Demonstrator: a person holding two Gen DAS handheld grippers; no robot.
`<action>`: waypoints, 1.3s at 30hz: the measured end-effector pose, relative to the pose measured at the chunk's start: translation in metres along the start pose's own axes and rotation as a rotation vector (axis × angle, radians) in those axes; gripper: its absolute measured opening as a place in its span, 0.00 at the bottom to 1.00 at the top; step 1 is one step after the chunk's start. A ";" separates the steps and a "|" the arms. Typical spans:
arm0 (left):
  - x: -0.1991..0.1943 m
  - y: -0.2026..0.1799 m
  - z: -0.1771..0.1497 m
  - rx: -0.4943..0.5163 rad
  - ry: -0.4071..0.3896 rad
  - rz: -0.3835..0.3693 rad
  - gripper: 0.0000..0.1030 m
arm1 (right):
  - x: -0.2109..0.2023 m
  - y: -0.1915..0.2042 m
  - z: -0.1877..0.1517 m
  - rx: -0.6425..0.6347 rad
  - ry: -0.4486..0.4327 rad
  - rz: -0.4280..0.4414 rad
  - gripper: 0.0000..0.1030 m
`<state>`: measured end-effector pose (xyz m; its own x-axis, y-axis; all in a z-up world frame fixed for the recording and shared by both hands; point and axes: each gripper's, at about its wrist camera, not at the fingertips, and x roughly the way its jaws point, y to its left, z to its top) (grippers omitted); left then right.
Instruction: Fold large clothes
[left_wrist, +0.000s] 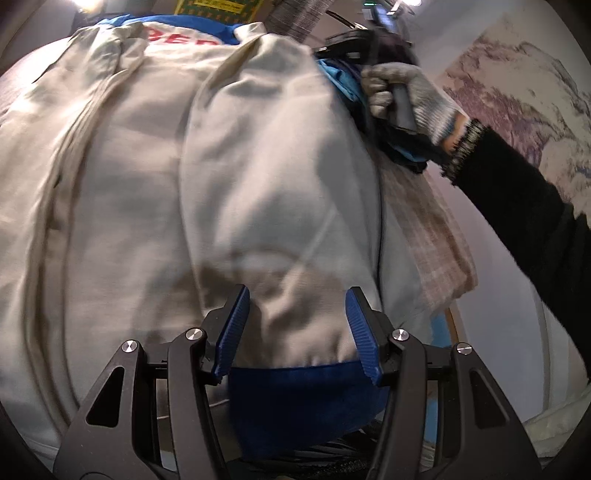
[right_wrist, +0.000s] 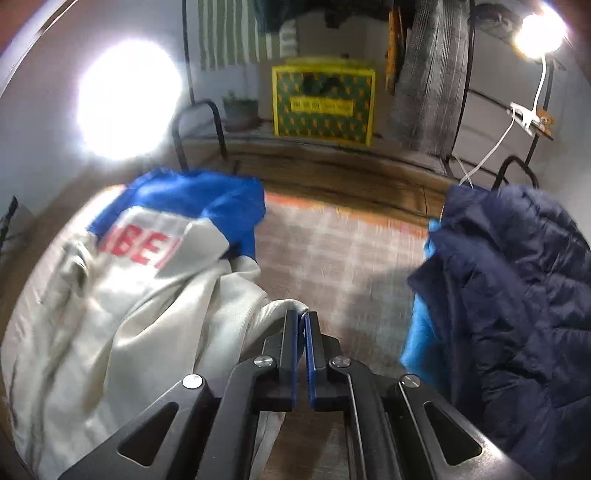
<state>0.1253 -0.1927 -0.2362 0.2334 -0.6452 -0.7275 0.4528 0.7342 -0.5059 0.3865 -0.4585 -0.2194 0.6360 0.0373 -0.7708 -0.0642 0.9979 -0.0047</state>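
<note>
Lettering on the cream-and-blue jacket (right_wrist: 122, 295) is red, partly readable "BE". Right gripper (right_wrist: 303, 317) pinches its cream edge; left gripper (left_wrist: 297, 295) gapes wide over the cream sleeve. Navy puffer coat (right_wrist: 517, 295) at 3 o'clock, yellow-green box (right_wrist: 323, 99) at 12, writing blurred.

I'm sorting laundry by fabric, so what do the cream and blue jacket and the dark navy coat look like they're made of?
Cream and blue jacket: smooth matte woven cloth, probably cotton or polyester, judging by its soft creases. Navy coat: quilted puffer with a slight sheen, likely nylon shell; padded stitched channels show.
</note>
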 end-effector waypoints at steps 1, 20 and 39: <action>0.000 -0.003 -0.001 0.013 0.003 0.003 0.53 | 0.011 0.000 -0.005 -0.005 0.025 -0.029 0.00; -0.009 0.034 0.006 -0.092 -0.054 0.129 0.53 | -0.049 -0.021 0.001 0.246 -0.050 0.272 0.44; -0.021 0.034 0.016 -0.109 -0.075 -0.149 0.01 | 0.069 0.027 0.068 0.443 0.067 0.310 0.03</action>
<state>0.1498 -0.1574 -0.2311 0.2364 -0.7593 -0.6063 0.3926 0.6454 -0.6553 0.4808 -0.4257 -0.2289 0.5878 0.3443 -0.7321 0.0986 0.8677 0.4872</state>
